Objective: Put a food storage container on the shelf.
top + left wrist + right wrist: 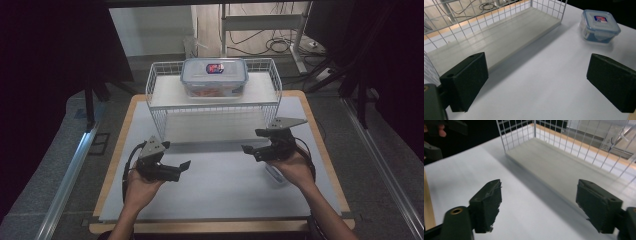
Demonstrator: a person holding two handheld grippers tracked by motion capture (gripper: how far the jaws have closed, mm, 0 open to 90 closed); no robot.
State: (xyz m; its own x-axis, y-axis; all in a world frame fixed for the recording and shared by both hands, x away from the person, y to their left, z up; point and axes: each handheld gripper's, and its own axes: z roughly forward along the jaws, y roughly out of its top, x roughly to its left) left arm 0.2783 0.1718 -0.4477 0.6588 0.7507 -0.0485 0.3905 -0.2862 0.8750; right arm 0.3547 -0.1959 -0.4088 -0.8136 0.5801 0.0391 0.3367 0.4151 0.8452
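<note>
Left gripper: black two-jaw tool with grey three-cornered plate, held in the person's left hand over the near-left part of the white tabletop; jaws wide apart, nothing between them, as the left gripper view confirms.

Right gripper: same build, held in the right hand over the near-right part of the tabletop; jaws spread wide and empty, as seen in the right gripper view.

White wire rack: two-level grid frame with pale board shelves, standing at the far middle of the table.

Large clear plastic food box with blue clip-on lid: sits on the rack's upper shelf, centred, well apart from both grippers; reddish contents show through its wall.

Small clear plastic box with blue lid: rests on the tabletop beyond the left gripper's jaws, near the end of the rack's lower shelf; in the high view it lies just beside the right hand.
</note>
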